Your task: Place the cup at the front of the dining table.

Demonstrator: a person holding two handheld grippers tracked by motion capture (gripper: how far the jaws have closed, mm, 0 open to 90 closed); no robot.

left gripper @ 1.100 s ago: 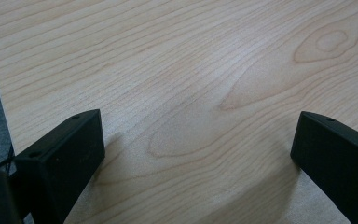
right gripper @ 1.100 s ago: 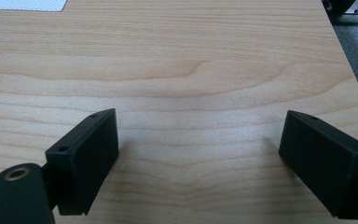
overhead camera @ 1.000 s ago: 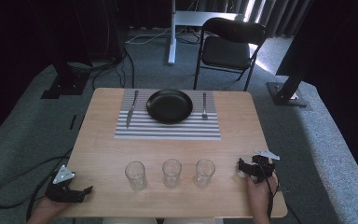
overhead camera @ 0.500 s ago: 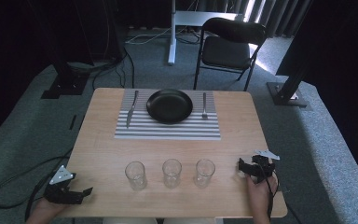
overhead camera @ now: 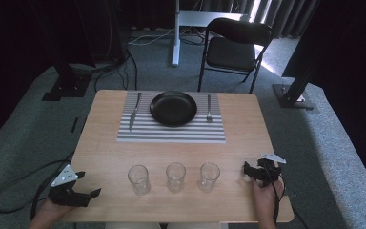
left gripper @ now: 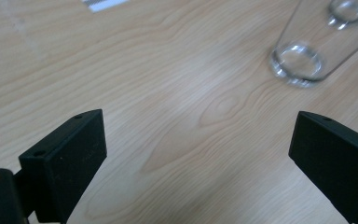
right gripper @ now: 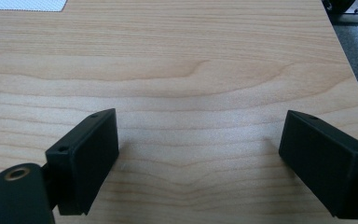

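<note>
Three clear glasses stand in a row near the table's front: left glass (overhead camera: 138, 179), middle glass (overhead camera: 175, 176), right glass (overhead camera: 209, 176). Further back a black plate (overhead camera: 173, 108) sits on a striped placemat (overhead camera: 171, 131), with a knife (overhead camera: 134, 112) on its left and a fork (overhead camera: 208, 108) on its right. My left gripper (overhead camera: 91, 184) hovers at the front left corner, open and holding nothing, pointing towards the glasses. Through its jaws (left gripper: 196, 140) I see the nearest glass (left gripper: 296, 63) ahead to the right. My right gripper (overhead camera: 259, 166) rests open on the wood right of the glasses, with bare table between its jaws (right gripper: 198, 140).
The wooden table (overhead camera: 105, 157) stands on grey carpet. A black folding chair (overhead camera: 236, 47) and a white stand (overhead camera: 176, 33) are behind the far edge. Black stand bases (overhead camera: 64, 88) flank the table. A cable (overhead camera: 19, 186) loops on the floor at the left.
My left gripper has lifted slightly and edged right, towards the table. The right gripper, the glasses and the place setting have stayed put.
</note>
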